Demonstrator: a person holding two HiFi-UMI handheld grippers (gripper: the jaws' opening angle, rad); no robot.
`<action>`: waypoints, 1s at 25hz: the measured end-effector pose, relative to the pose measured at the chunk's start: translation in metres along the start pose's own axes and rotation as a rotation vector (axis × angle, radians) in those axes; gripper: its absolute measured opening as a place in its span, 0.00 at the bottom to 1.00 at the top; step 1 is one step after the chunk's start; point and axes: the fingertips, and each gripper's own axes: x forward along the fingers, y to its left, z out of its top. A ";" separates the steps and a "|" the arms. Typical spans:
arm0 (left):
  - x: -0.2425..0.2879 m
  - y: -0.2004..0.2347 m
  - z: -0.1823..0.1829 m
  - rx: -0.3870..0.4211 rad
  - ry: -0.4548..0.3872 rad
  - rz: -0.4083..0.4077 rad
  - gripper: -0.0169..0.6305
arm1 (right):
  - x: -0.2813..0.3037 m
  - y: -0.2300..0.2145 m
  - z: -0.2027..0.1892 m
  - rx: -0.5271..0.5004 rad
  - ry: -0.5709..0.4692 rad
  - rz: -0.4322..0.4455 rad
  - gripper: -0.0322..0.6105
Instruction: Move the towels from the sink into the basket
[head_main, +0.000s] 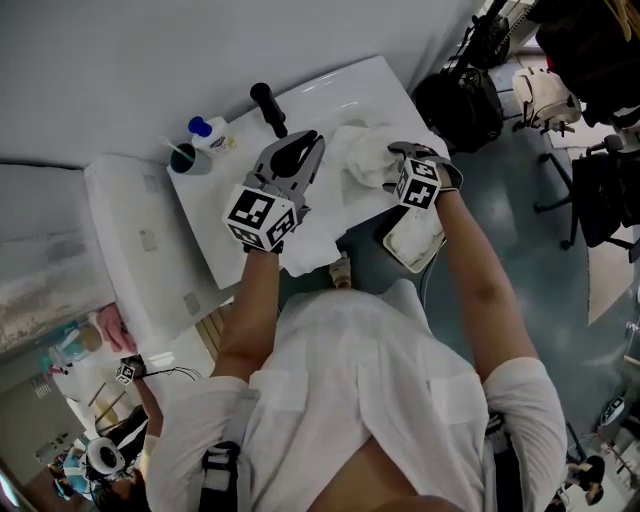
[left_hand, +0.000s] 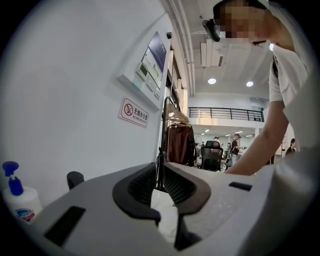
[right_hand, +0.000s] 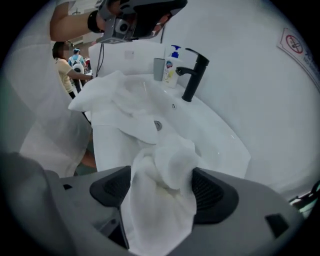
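The right gripper (right_hand: 162, 187) stands with jaws wide apart around a bunched towel (right_hand: 160, 220). Another towel (right_hand: 117, 100) lies ahead, over the sink (right_hand: 215, 135). The left gripper (left_hand: 160, 172) is closed and empty. The towels look soft, light and limp, so I would pinch a thick fold.

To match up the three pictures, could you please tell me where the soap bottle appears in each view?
Head view: soap bottle, upper left, left of the faucet.
Left gripper view: bottle at bottom left, faucet to its right.
Right gripper view: bottle at top centre, left of the faucet.
Shared landmark: the black faucet.
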 end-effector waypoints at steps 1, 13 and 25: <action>0.001 0.001 -0.001 -0.001 0.002 -0.002 0.10 | 0.005 0.000 -0.001 -0.012 0.018 0.001 0.63; 0.004 0.017 -0.009 -0.004 0.020 -0.005 0.10 | 0.047 -0.013 -0.009 -0.062 0.158 -0.016 0.62; -0.004 0.028 -0.016 -0.016 0.032 0.017 0.10 | 0.060 -0.019 -0.019 -0.057 0.235 -0.076 0.31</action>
